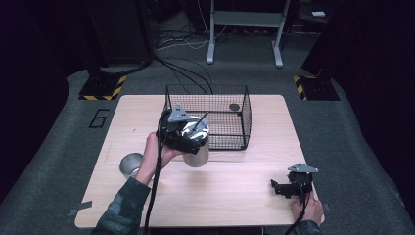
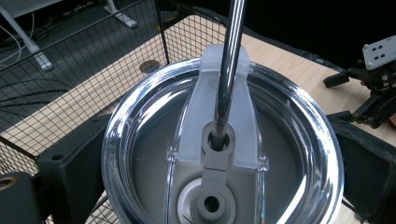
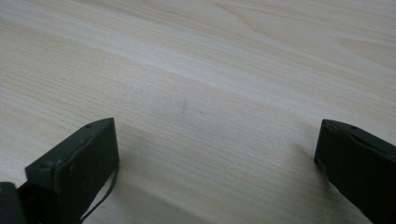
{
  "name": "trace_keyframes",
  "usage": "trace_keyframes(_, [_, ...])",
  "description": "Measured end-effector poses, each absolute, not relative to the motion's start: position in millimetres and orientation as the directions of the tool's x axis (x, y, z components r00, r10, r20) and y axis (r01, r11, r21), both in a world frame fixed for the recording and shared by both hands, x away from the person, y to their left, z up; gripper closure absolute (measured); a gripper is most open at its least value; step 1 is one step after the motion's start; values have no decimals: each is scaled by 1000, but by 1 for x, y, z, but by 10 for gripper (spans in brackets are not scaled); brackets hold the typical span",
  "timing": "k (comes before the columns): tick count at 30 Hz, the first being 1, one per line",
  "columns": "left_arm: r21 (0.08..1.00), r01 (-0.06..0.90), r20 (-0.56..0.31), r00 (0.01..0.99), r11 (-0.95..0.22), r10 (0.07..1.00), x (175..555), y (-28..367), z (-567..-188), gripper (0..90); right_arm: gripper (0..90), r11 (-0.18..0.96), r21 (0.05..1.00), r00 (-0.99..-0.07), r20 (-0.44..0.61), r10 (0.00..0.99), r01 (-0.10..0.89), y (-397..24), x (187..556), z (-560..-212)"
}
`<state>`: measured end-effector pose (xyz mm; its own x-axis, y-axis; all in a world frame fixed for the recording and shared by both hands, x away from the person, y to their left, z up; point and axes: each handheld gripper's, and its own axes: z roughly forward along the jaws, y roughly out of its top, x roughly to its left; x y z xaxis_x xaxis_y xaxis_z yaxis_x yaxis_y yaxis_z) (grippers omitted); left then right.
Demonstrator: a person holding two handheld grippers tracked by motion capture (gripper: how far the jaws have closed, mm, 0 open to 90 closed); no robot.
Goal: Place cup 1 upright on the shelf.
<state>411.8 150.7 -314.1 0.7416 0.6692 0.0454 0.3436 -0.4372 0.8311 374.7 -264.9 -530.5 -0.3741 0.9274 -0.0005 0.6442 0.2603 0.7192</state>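
Observation:
A steel tumbler [image 1: 198,155] with a clear lid [image 2: 140,116] and a metal straw [image 2: 229,70] stands just in front of the wire basket [image 1: 246,122]; I cannot tell whether it is lifted or resting on the table. My left gripper [image 1: 188,139] is shut on it, one black jaw pressed against each side of the lid rim, as the left gripper view shows [image 2: 217,161]. My right gripper [image 1: 278,187] rests near the table's front right corner. Its jaws stand wide open over bare wood [image 3: 215,154] with nothing between them.
A second steel cup [image 1: 131,164] stands on the wooden table [image 1: 225,196] at the left, beside my left forearm. A small round object [image 1: 234,106] lies on the basket floor. Beyond the table are cables and stand legs on the grey floor.

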Motion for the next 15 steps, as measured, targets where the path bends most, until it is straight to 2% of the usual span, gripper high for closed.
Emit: trace_keyframes(15, [824,325,71,753,-464,654,427,139,-294,44,0,260,719,-374,0,927,645,-265,375,-530])
